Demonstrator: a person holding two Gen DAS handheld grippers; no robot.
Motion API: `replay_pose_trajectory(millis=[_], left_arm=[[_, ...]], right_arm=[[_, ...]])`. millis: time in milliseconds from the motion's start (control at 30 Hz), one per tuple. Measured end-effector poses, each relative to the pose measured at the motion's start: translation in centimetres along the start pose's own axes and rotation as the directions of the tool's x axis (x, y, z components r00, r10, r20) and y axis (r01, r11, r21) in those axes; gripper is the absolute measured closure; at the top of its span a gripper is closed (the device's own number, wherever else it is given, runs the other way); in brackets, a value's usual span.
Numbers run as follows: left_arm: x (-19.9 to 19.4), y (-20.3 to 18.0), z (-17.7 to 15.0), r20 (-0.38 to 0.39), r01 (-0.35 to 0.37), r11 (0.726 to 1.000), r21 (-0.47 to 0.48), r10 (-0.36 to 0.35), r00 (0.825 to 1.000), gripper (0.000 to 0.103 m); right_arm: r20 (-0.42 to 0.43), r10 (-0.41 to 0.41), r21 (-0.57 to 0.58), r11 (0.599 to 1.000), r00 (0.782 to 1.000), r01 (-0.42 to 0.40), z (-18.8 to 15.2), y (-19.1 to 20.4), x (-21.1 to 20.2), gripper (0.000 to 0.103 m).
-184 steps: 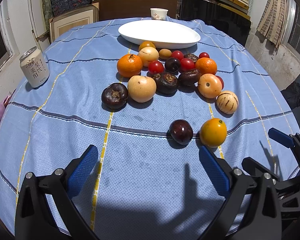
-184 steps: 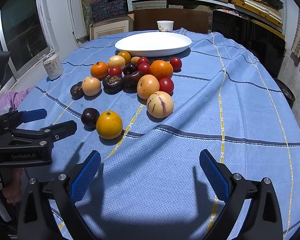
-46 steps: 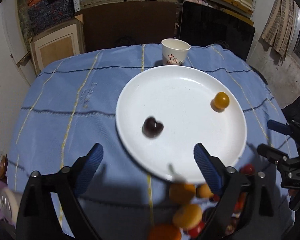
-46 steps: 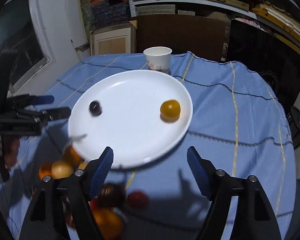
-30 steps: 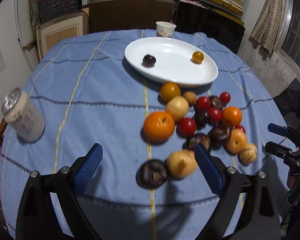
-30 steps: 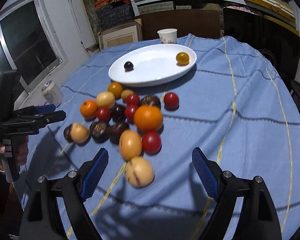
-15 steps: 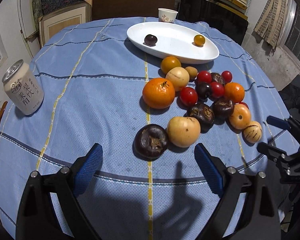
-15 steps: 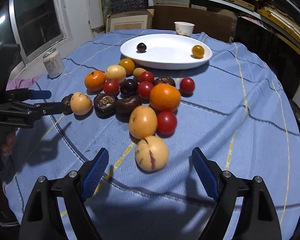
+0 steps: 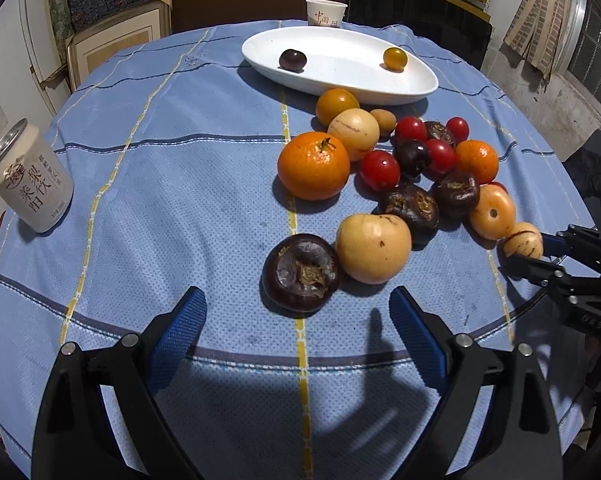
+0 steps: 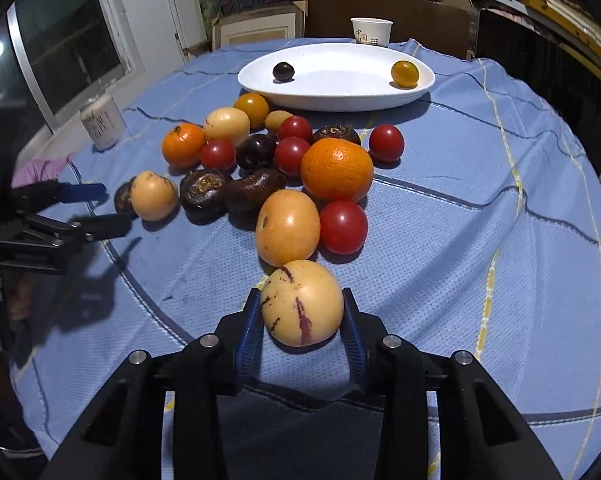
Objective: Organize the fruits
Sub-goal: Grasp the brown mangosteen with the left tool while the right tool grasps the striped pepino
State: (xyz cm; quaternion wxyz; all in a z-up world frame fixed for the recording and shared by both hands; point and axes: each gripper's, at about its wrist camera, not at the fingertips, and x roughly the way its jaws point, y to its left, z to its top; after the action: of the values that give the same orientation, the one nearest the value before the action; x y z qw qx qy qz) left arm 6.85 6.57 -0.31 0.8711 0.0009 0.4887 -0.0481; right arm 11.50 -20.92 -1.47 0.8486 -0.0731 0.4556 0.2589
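Blue tablecloth (image 10: pixel 480 240) slopes; my right gripper (image 10: pixel 302 312) closing on striped melon (image 10: pixel 302 304), left gripper (image 9: pixel 296 328) spread empty — melon may squirt out and roll.

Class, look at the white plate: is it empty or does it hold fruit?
Not empty. The plate holds two fruits: a dark plum on its left side and a small orange fruit on its right.
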Motion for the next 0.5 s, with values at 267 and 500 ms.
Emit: replay_pose_trajectory(millis=[267,500], left_arm=[[1.5,0.0,0.7,-0.014,-0.005,0.999,0.042,0.006,1.000,0.022],[1.2,-0.5,0.6,0.027,0.013,0.994,0.109,-0.016,1.000,0.063]], right_arm=[[0.011,0.044,0.015,0.999,0.999,-0.044,-0.2,0.1,-0.8,0.063],[0.016,0.049,0.022,0.999,0.999,-0.049,-0.2,0.1,-1.2,0.063]])
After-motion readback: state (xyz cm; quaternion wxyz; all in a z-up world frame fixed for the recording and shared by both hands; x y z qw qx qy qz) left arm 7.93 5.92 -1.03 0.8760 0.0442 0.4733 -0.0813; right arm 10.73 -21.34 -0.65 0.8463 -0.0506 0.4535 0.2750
